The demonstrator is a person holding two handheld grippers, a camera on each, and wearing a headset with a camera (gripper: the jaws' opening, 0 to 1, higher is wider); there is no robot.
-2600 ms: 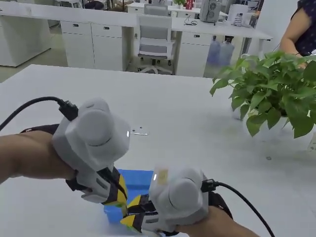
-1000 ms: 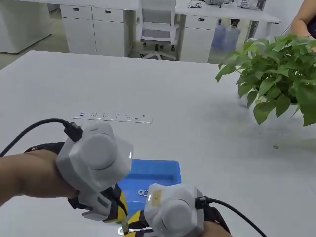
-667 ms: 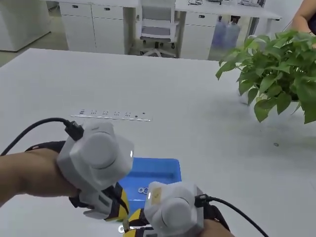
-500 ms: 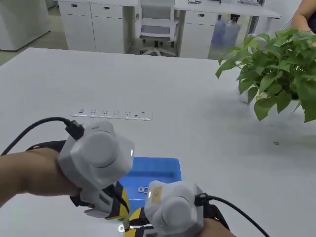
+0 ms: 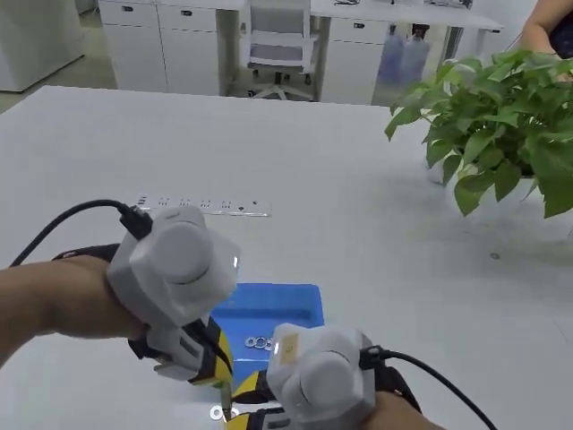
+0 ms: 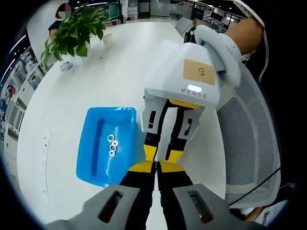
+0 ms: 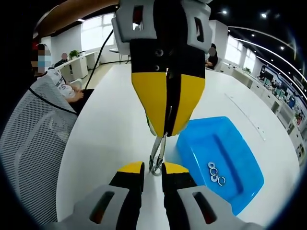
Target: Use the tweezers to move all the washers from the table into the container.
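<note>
A blue container (image 5: 273, 305) lies on the white table (image 5: 376, 224) with three washers (image 5: 260, 342) in it; the same container (image 6: 103, 143) and washers (image 6: 112, 145) appear in the left gripper view. My left gripper (image 6: 157, 166) is shut on the thin metal tweezers (image 7: 157, 151), which point down at the table beside the container (image 7: 230, 158). The right gripper (image 7: 152, 170) faces it, its jaws closed in on the tweezers' lower end. One washer (image 5: 218, 413) lies on the table at the tweezers' tip, outside the container's near edge.
A white power strip (image 5: 201, 205) lies beyond the container. A potted green plant (image 5: 501, 125) stands at the right. Desks and an office chair (image 5: 277, 45) are behind the table. A mesh chair back (image 7: 33, 139) and a seated person are close by.
The head camera has drifted, so the scene sits a little higher. Both grippers stay together at the container's near edge, slightly lower in the picture.
</note>
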